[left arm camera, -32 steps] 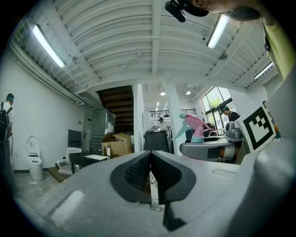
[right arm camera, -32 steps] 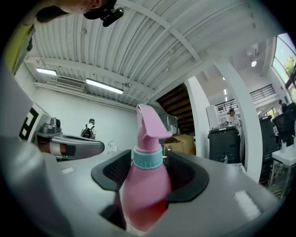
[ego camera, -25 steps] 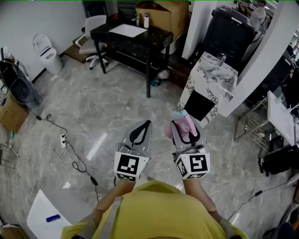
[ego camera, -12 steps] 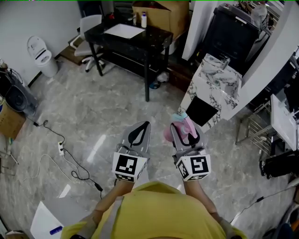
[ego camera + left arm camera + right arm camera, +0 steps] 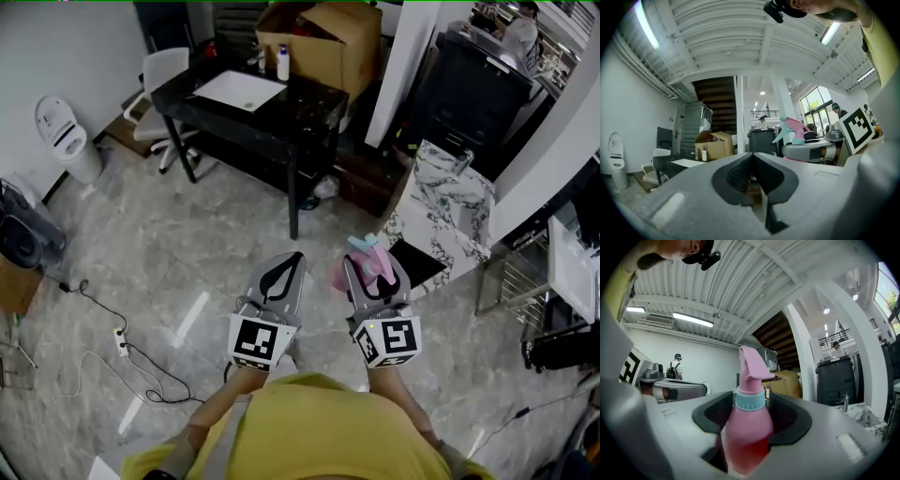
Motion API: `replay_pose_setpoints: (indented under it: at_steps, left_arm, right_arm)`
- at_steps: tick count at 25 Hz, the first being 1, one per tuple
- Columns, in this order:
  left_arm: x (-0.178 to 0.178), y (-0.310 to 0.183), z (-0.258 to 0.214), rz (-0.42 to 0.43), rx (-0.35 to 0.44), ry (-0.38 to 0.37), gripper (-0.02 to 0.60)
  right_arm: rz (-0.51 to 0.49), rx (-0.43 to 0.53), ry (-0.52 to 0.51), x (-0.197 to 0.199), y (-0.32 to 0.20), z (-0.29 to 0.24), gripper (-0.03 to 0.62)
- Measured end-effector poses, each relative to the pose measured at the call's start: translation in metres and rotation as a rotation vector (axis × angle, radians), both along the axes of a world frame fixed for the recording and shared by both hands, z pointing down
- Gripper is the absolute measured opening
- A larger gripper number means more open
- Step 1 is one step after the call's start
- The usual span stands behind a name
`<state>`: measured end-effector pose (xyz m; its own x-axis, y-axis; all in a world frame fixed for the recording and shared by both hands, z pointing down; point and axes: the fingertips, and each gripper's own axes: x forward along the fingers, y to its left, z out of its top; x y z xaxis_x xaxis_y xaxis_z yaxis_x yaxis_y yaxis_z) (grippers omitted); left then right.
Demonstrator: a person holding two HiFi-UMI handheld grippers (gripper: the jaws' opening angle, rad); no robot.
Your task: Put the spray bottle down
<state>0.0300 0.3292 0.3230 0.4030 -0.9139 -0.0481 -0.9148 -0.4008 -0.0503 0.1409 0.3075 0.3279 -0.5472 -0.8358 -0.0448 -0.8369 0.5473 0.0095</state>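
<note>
Spray bottle [image 5: 748, 427] stands upright, clamped between the jaws of your right tool [image 5: 374, 264], out over the grey floor [image 5: 187, 234]; your left tool [image 5: 293, 258] beside it is empty, jaws pressed together.

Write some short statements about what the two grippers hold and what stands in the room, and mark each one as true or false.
1. The right gripper is shut on a pink spray bottle. True.
2. The left gripper holds a bottle too. False: its jaws are together and nothing is between them.
3. The spray bottle stands on the black table. False: it is held upright in the right gripper, away from the table.
4. A cardboard box stands near the black table. True.
5. The spray bottle has a teal collar under its pink head. True.
</note>
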Motion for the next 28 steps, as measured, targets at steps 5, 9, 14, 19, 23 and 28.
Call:
replay_pose_setpoints:
  at_steps: [5, 9, 14, 19, 23, 28]
  left_arm:
    - [-0.019, -0.059, 0.006, 0.036, 0.002, 0.006, 0.005]
    - [-0.018, -0.085, 0.012, 0.071, -0.008, 0.015, 0.005]
    - [-0.016, -0.113, 0.024, 0.101, -0.048, 0.028, 0.005]
    - [-0.017, -0.153, 0.033, 0.092, -0.058, 0.034, 0.005]
    - [-0.023, -0.206, 0.040, 0.058, -0.061, 0.044, 0.005]
    - [-0.024, -0.290, 0.025, 0.014, -0.028, 0.048, 0.005]
  right_arm:
    - [0.027, -0.001, -0.001, -0.020, -0.050, 0.005, 0.242]
    - [0.052, -0.021, -0.002, -0.021, -0.075, 0.014, 0.242]
    - [0.060, -0.051, -0.006, -0.024, -0.105, 0.024, 0.241]
    - [0.036, -0.048, -0.008, -0.029, -0.151, 0.030, 0.241]
    - [0.003, -0.023, -0.010, -0.035, -0.208, 0.028, 0.241]
    - [-0.052, -0.011, -0.005, -0.040, -0.302, 0.018, 0.241]
